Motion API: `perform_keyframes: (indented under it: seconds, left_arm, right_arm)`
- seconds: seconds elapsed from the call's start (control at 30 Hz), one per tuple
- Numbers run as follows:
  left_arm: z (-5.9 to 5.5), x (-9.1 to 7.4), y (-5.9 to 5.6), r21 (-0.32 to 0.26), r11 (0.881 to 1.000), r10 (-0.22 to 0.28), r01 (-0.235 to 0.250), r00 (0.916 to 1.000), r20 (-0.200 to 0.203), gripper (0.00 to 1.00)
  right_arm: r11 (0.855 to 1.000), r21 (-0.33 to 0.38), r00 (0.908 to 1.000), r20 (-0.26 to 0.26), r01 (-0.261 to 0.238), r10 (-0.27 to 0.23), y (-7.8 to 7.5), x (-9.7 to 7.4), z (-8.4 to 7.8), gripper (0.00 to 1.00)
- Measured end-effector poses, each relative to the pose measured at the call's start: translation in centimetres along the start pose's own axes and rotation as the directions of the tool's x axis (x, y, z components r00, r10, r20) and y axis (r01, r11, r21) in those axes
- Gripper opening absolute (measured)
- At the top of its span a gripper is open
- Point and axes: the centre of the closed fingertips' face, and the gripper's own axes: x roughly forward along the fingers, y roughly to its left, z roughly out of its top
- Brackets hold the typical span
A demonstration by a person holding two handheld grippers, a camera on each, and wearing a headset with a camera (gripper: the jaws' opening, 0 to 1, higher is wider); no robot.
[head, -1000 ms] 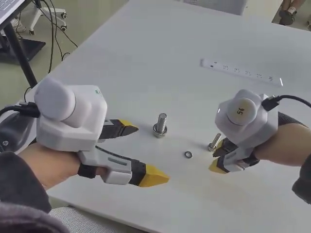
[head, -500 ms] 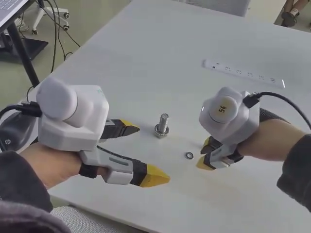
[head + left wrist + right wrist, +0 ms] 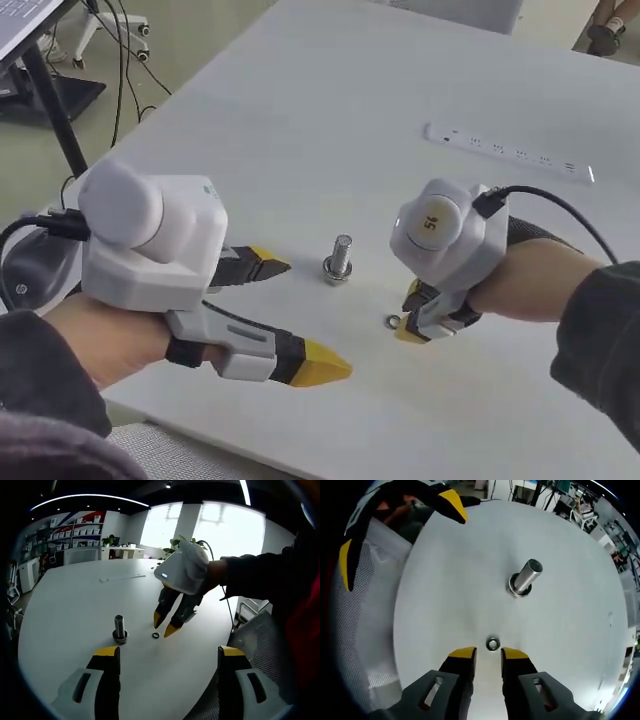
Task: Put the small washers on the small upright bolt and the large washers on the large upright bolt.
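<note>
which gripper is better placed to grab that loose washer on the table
Right. The right gripper points straight at the washer, which lies just ahead of its slightly parted jaws. The left gripper is wide open but farther from the washer, nearer the large bolt.

The left gripper point(image 3: 315, 318) and right gripper point(image 3: 407, 318) had white housings, black jaws and yellow tips; a black cable point(image 3: 545, 200) ran from each. A numbered cream disc point(image 3: 432, 222) marked the right one. The sleeves point(image 3: 45, 395) were dark grey.
</note>
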Motion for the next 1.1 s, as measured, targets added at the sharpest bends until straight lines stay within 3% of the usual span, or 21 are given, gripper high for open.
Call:
perform_keyframes:
  seconds: [1.1]
  left_arm:
    - [-0.3, -0.1, 0.2, -0.013, 1.0, 0.003, -0.003, 1.0, -0.001, 0.79]
  right_arm:
    - [0.999, 0.02, 0.9994, -0.015, -0.03, 0.031, -0.2, 1.3, -0.1, 0.19]
